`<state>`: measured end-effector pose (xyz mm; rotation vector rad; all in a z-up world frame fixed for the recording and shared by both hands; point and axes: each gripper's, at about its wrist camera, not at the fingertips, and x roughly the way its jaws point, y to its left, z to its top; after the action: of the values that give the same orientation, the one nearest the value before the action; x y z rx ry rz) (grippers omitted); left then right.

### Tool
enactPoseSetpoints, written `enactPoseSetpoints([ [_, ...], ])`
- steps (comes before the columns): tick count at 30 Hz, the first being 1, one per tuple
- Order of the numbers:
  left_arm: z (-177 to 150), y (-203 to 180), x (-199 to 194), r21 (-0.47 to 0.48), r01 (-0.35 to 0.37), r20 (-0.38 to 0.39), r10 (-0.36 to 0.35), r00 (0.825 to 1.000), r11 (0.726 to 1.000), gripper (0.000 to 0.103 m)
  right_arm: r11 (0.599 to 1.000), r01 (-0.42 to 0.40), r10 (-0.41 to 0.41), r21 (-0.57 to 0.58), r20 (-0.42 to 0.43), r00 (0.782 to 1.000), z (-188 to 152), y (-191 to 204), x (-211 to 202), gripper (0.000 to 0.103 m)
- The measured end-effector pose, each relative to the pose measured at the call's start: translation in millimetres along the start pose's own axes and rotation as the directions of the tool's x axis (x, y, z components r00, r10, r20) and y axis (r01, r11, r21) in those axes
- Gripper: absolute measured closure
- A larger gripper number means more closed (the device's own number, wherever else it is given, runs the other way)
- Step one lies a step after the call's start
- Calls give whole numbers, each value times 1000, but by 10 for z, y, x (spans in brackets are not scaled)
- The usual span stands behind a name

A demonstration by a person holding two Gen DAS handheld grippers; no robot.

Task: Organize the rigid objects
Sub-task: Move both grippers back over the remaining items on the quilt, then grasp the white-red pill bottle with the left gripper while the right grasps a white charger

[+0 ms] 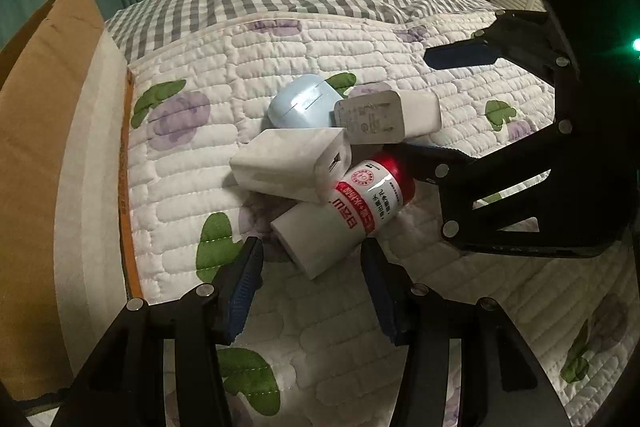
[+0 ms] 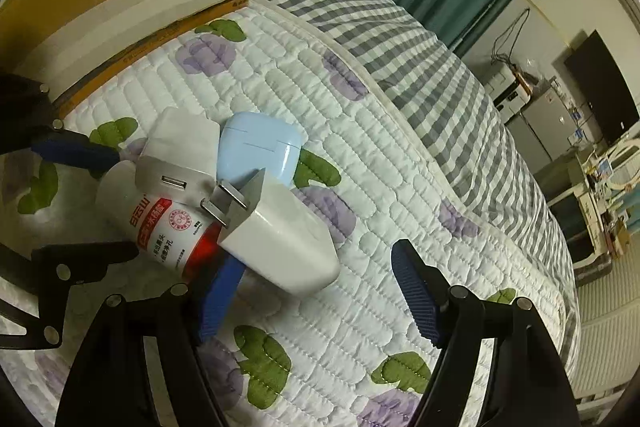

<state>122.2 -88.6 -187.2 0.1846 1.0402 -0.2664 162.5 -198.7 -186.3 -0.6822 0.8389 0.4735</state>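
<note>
Far left, a cardboard box (image 1: 48, 155) stands on the quilted bed cover (image 1: 400, 67), its inside not visible in either view.

Just right of it is the heap of task items, all touching. The USB charger block (image 1: 292, 165) lies on top at the left, port facing the right wrist camera. The pale blue earbud case (image 1: 300, 103) sits behind it, on the far side. The white bottle with red label (image 1: 344, 217) lies on its side, its white end pointing near-left. A second white plug adapter (image 1: 388, 117) leans at the right of the heap, prongs out.

Left gripper (image 1: 312, 271) hovers at the near end of the bottle, jaws apart, the bottle end just between the tips. I can't confirm the pads are touching it.

Right gripper (image 2: 320, 291) straddles the plug adapter (image 2: 284, 243). One blue finger (image 2: 224, 287) is tucked under or against it, the other stands clear to the right. Jaws apart, no clamp.

Step looks like picking from the heap, with nothing lifted yet. Next move probably calls for closing on one item without toppling the rest, then carrying it to the box.

The bottle's underside, the adapter's base contact and the lower left finger contact are hidden. Label text is too small to read. The background furniture is dim.
</note>
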Motion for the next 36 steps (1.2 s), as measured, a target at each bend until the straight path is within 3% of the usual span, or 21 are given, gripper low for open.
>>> enactPoseSetpoints([
  [1,6,-5,6,2,2,1,-2,1000,1000,49,1000,-2,2,-2,6,1000,9,11,-16,29],
  [2,7,-9,9,5,4,1,-4,1000,1000,49,1000,-18,18,-2,17,1000,12,20,-38,39],
  [3,16,-16,17,8,8,-1,-8,1000,1000,49,999,-53,53,-1,24,998,19,13,-46,58],
  [4,24,-27,20,12,11,-4,-11,1000,1000,49,995,-96,96,6,24,995,16,4,-59,59],
  [7,76,-76,59,28,15,-6,-15,1000,999,49,993,-112,112,30,0,994,-1,-2,-76,62],
  [13,203,-178,234,72,8,-7,-8,1000,997,43,960,-132,140,245,-16,990,-135,-367,-214,72],
  [18,185,-245,203,94,18,14,-19,1000,995,46,936,-130,141,326,-10,990,-192,-540,-276,73],
  [26,-32,-293,-48,105,81,-14,-80,997,991,74,932,-120,135,342,-18,991,-243,-539,-329,73],
  [28,-92,-369,-134,134,124,-28,-122,992,983,74,930,-114,130,350,-22,991,-270,-543,-356,73],
  [30,-85,-433,-162,165,80,-12,-79,997,983,72,926,-109,126,360,-23,992,-290,-558,-375,73],
  [33,-4,-386,-84,138,32,-11,-31,999,990,70,923,-102,119,371,-23,993,-303,-579,-394,73],
  [36,41,-297,-98,106,39,-12,-38,999,994,61,920,-100,115,379,-18,993,-308,-597,-415,73],
])
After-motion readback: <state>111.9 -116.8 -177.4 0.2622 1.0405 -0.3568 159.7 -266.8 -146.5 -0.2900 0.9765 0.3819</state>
